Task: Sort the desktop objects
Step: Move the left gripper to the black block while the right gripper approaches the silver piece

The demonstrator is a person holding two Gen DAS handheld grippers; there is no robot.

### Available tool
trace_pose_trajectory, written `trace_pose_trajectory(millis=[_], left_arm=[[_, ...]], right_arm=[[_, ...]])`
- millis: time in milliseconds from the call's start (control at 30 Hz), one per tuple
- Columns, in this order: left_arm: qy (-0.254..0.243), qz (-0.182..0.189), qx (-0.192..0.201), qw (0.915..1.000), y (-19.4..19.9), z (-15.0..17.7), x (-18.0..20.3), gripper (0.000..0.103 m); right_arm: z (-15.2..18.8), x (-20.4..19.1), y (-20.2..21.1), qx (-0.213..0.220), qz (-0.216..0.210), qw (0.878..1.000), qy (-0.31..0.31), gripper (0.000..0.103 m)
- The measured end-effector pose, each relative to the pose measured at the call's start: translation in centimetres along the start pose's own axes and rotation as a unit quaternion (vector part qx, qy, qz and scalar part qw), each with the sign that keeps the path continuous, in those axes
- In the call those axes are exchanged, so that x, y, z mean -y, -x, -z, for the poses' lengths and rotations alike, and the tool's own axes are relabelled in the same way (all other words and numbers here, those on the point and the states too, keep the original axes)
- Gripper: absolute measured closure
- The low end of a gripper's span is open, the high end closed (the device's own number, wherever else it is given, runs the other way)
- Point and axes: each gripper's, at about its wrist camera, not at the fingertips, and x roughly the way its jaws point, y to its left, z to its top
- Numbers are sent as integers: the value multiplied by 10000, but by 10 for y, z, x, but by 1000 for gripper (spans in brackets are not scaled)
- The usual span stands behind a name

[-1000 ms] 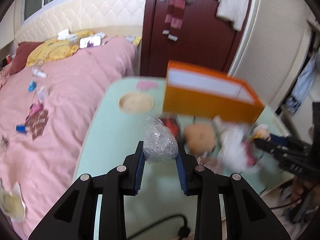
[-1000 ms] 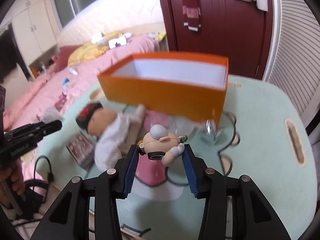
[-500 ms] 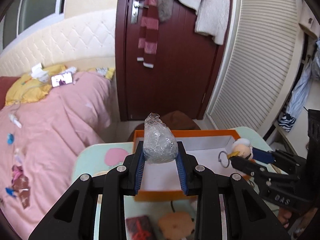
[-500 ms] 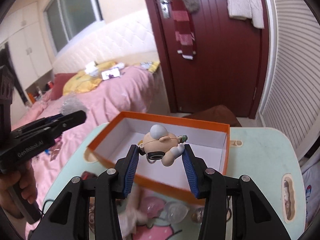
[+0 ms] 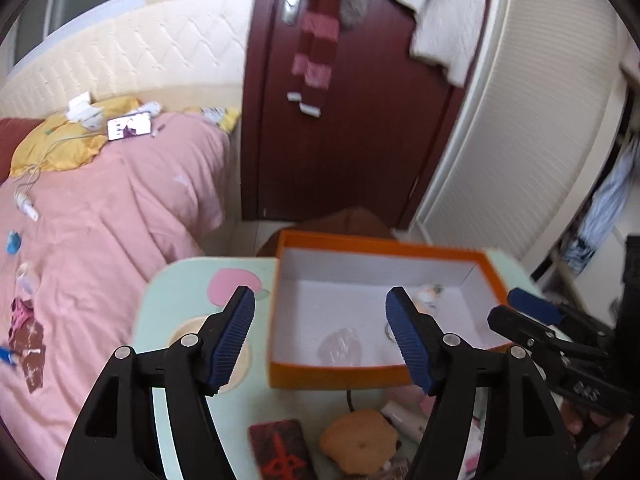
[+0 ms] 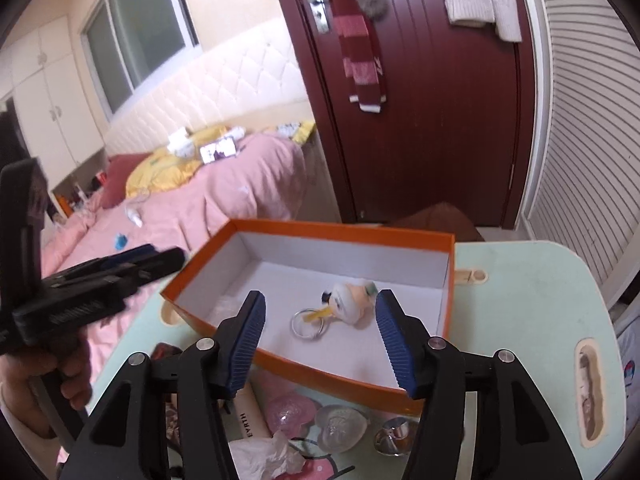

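An orange box (image 5: 332,376) with a white inside stands on the pale green table (image 5: 180,284); it also shows in the right wrist view (image 6: 360,384). A clear crumpled plastic wad (image 5: 340,346) lies inside it. A small doll keychain (image 6: 352,300) with a metal ring (image 6: 306,324) lies in the box too. My left gripper (image 5: 320,336) is open and empty above the box's near left part. My right gripper (image 6: 318,340) is open and empty above the box's near edge.
In front of the box lie a red patterned pouch (image 5: 280,448), a tan plush head (image 5: 360,444), a white tube (image 6: 250,416), clear heart-shaped pieces (image 6: 340,428) and crumpled tissue (image 6: 268,460). A pink bed (image 5: 100,220) lies left. A dark red door (image 5: 352,120) stands behind.
Both grippers have opened over the box. The plastic wad dropped from the left one and the doll keychain dropped from the right one; both now lie inside the box.
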Motion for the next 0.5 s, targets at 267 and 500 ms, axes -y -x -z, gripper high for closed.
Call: trace_pose_trajectory(millis=[267,500], left_arm=[[-98,-582,-206,9980,48,35,-29,34],[146,-398,-1106,9930,46,103,-18,34]], right_arm=[[15,18,47,259,227,9992,-213,36],[69,23,56,-472,608,9964,-358,32]])
